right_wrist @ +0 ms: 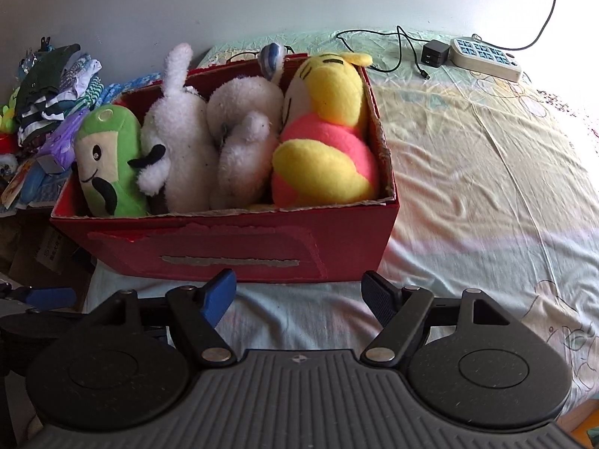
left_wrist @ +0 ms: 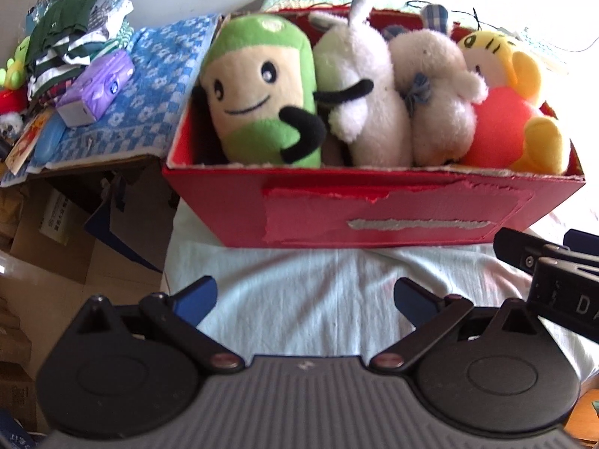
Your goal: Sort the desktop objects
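While both grippers hover low over the bed [right_wrist: 468, 194], a red box [left_wrist: 374, 217] sits on the wrinkled pale sheet just ahead of them, its torn front label facing the cameras. Packed inside in a row are 4 plush toys, all standing on end and pressed against each other: a green plush [left_wrist: 262, 93] with a smiling cream face at the left end, a white plush [left_wrist: 370, 89] with a long ear and black arm beside it, a cream plush [left_wrist: 438, 101] with a small blue bow next, and a yellow plush [left_wrist: 501, 112] in a pink-red shirt at the right end, against the box wall.

The left gripper [left_wrist: 305, 301] has its blue-padded fingers [left_wrist: 198, 299] spread apart with nothing between them. The right gripper [right_wrist: 299, 295] likewise has its fingers released and empty, 1 blue pad and 1 black ribbed pad showing. Both sit short of the box front, not touching it; the right gripper's body shows at the right edge of the left wrist view.

Left of the box, a blue checked towel [left_wrist: 149, 86] carries a purple tissue pack [left_wrist: 97, 88], with a pile of folded clothes [left_wrist: 71, 37] behind. Far right on the bed lie a white power strip [right_wrist: 486, 58] and a black charger [right_wrist: 434, 54] with its cable.
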The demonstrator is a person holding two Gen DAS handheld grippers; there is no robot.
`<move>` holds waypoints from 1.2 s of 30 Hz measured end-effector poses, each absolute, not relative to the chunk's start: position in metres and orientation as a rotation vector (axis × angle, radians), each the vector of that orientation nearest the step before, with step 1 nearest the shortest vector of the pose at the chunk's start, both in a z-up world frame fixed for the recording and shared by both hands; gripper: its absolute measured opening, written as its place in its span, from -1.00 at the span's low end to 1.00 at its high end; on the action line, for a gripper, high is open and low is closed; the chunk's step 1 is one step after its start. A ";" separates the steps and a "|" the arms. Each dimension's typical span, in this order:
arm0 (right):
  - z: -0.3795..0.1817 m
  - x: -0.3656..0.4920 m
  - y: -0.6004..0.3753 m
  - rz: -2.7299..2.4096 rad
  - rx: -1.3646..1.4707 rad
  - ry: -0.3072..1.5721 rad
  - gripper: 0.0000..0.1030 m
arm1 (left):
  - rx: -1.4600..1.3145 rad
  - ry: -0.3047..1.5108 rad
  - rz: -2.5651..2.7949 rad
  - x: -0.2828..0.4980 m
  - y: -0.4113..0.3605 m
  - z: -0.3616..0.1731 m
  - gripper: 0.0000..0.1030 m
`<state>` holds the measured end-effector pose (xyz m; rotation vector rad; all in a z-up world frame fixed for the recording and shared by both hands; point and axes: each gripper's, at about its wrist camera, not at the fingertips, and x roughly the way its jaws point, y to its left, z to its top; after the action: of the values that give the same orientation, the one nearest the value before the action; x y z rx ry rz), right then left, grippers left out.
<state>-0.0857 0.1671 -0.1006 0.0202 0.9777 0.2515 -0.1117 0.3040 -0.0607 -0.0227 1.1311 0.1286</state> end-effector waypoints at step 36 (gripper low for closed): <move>-0.047 -0.064 0.171 0.174 0.057 0.826 0.48 | -0.047 0.985 0.053 -0.069 0.319 -0.008 0.99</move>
<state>-0.0636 0.1713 -0.0466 0.0573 0.8256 0.1743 -0.0688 0.3194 -0.0084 -0.0467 0.9853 0.0527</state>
